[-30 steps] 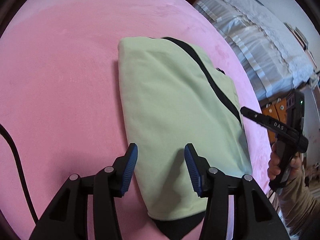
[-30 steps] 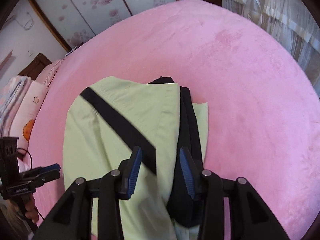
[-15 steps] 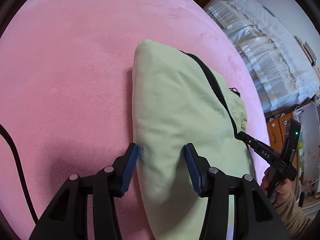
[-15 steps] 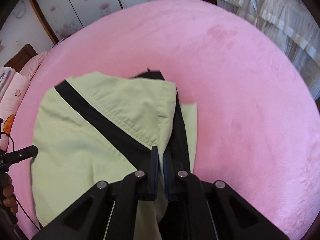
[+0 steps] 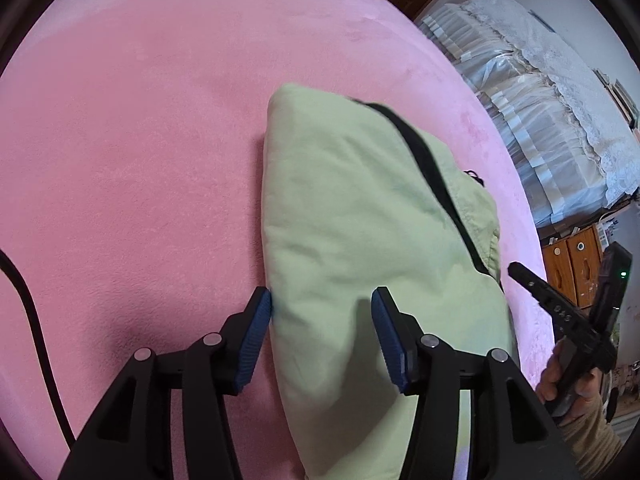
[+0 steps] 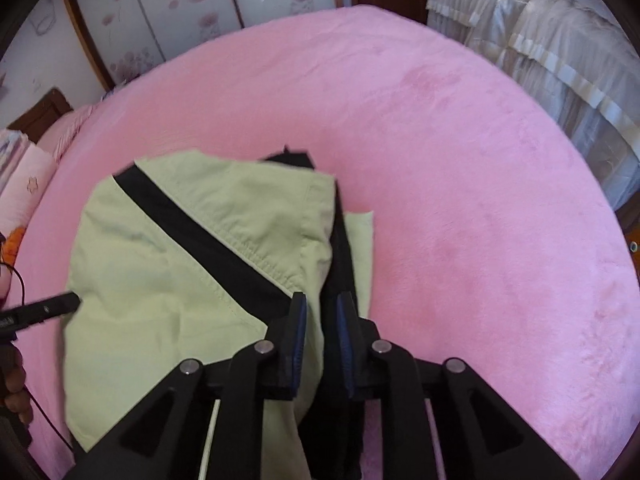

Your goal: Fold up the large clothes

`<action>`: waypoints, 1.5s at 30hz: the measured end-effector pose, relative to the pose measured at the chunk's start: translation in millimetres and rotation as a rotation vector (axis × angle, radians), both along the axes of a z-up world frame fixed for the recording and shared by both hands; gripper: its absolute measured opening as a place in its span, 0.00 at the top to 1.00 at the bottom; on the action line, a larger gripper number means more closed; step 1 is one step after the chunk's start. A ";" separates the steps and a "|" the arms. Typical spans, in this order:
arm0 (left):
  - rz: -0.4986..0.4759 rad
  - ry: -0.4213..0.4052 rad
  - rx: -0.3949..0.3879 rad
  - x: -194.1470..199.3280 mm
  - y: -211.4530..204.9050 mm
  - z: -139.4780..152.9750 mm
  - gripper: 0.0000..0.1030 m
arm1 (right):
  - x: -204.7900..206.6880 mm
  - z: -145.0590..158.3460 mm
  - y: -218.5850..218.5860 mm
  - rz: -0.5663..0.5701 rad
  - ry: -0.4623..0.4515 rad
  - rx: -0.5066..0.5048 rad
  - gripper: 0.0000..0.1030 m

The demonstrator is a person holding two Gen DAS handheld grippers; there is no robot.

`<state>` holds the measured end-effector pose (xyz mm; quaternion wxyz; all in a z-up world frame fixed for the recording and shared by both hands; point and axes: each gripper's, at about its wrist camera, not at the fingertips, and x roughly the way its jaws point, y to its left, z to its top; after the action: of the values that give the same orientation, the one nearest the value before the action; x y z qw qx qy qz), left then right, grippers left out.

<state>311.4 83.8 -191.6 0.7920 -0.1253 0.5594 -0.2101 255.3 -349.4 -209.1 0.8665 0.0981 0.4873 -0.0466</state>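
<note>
A folded light-green garment with black trim (image 5: 352, 216) lies on a pink bedspread (image 5: 132, 152); it also shows in the right wrist view (image 6: 168, 256). My left gripper (image 5: 322, 312) is open, its blue pads straddling the garment's near folded edge. My right gripper (image 6: 321, 316) is shut on the garment's green-and-black edge and holds it raised. The right gripper also shows at the right of the left wrist view (image 5: 560, 308). The tip of the left gripper shows at the left of the right wrist view (image 6: 52, 308).
The pink bedspread (image 6: 460, 184) spreads wide around the garment. A white ruffled bed (image 5: 552, 92) and wooden drawers (image 5: 572, 260) stand to the right. Floral sliding doors (image 6: 180, 12) and pink pillows (image 6: 24, 176) lie beyond. A black cable (image 5: 28, 320) trails at left.
My right gripper closed on the garment's edge and lifted it. The garment bunched up toward the left gripper, which stayed open at the folded edge.
</note>
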 end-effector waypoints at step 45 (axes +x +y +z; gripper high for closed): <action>-0.082 -0.032 0.073 -77.2 -66.5 75.6 0.52 | -70.7 34.2 46.5 0.045 0.117 0.065 0.89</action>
<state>234.1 17.3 -116.1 0.7956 -0.0699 0.5587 -0.2236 184.6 -302.9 -174.9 0.8338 0.1122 0.5403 -0.0170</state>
